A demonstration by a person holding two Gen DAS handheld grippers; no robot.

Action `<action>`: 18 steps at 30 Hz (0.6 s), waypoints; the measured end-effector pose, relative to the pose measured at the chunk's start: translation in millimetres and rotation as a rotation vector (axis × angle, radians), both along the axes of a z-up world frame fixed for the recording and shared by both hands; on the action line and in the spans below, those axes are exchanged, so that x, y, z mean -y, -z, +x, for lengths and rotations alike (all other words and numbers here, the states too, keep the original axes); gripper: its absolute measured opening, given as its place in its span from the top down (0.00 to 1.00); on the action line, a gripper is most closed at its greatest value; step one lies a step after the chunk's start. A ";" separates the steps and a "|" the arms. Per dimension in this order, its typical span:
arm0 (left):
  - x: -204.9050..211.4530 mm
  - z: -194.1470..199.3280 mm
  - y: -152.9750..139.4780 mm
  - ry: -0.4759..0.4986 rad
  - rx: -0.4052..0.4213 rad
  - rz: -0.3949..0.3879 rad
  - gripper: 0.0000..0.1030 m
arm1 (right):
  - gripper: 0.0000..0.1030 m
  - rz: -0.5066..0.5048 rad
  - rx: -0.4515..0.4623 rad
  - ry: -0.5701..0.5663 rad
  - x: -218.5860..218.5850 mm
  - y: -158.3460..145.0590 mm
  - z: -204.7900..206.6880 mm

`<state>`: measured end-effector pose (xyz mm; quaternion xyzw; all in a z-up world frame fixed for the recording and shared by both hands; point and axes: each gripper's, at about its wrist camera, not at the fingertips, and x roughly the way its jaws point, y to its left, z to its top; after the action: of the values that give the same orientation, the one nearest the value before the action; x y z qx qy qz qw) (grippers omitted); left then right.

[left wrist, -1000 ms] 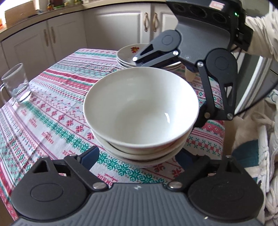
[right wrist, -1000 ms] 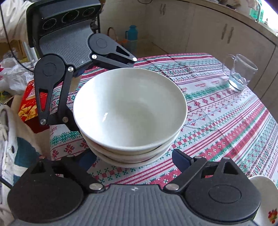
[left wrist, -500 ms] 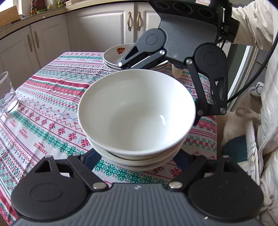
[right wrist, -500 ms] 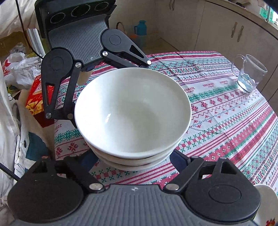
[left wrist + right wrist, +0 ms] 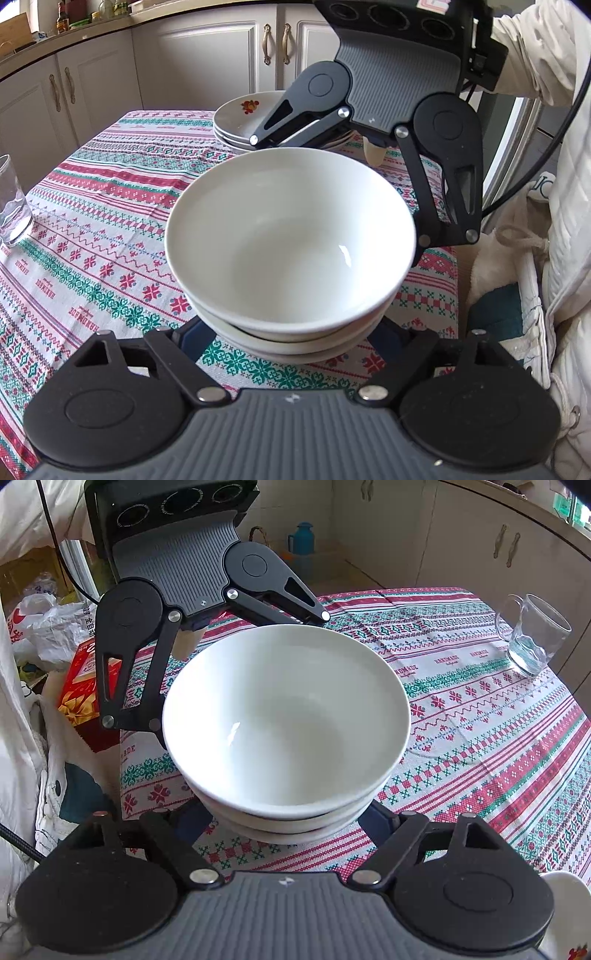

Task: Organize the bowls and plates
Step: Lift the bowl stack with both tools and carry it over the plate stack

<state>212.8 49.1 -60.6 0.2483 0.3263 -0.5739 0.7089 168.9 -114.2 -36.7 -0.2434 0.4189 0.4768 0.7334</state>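
White glazed ceramic, three deep round bowls nested into one stack (image 5: 288,240), plain inside with a small glint of light on the top one. It sits near the edge of the table on the red, green and white patterned tablecloth (image 5: 110,221); whether its foot rests on the cloth I can't tell. A stack of white plates with a flower print (image 5: 236,122) is further back on the cloth, and a clear glass mug (image 5: 532,635) stands well apart near the far side.

Both my tools come at the stack from opposite sides, angled steeply down. My left gripper (image 5: 291,338) has its jaws spread wide with the bowls between them, blue pads tucked under the lowest rim. They've just been closing in. My right gripper (image 5: 286,818) faces it, same deal: jaws wide, closing in just now, bowls in between. The rims hide the pads, so I honestly can't tell if either pair is pressing on the ceramic. My white padded sleeve (image 5: 535,48) shows behind the right tool.
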 end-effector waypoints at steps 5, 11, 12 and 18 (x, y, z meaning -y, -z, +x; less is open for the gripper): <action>-0.1 -1.6 -0.4 -0.005 0.003 -0.003 0.16 | 0.14 -0.001 -0.002 0.008 -0.2 -0.2 0.0; 1.7 -6.2 -3.0 -0.015 0.008 0.003 0.16 | 0.14 0.000 -0.001 0.013 1.0 -1.4 -1.4; 2.6 -7.1 -4.0 -0.015 0.008 0.003 0.16 | 0.14 0.000 0.000 0.012 1.5 -1.9 -1.9; 14.2 -12.5 -16.7 -0.015 0.019 0.005 0.16 | 0.14 0.008 0.013 0.018 11.0 -11.8 -6.7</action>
<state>200.3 34.9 -43.9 0.2529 0.3229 -0.5656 0.7155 162.2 -125.2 -25.0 -0.2400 0.4143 0.4703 0.7413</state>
